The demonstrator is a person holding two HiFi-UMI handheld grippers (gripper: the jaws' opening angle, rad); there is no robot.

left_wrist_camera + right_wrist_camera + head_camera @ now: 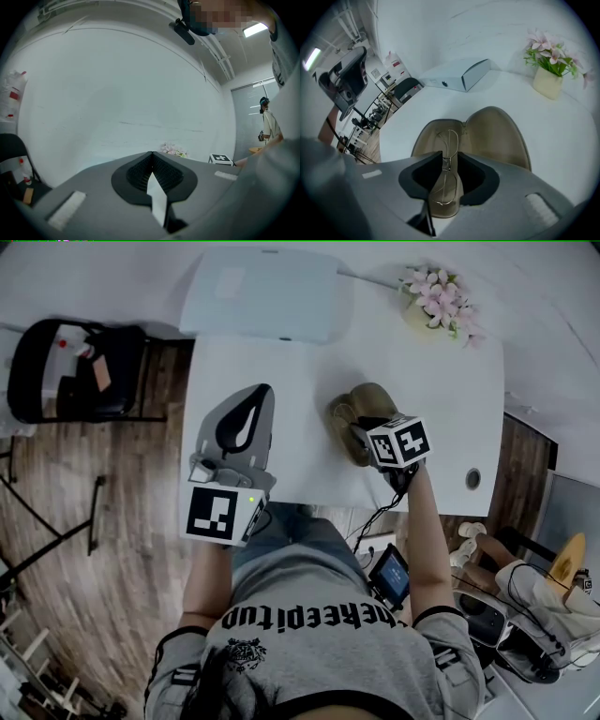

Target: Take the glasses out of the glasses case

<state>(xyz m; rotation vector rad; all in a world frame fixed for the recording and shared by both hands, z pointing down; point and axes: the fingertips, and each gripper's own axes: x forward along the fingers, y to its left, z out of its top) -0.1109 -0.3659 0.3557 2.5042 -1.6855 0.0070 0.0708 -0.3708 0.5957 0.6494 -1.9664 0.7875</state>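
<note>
In case [497, 136], glasses [446, 165], hidden from head view

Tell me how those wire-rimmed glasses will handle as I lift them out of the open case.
The glasses look thin-wired, so they are probably very light and easily bent; a gentle grip at the bridge, where the jaws of the right gripper sit, seems wise. The open case lies unheld, so it may shift if a temple catches.

1 glasses case [359, 418] and 1 pair of glasses [446, 163] show. 1 flower pot [427, 307] and 1 white box [262, 293] stand on the desk [300, 371]
</note>
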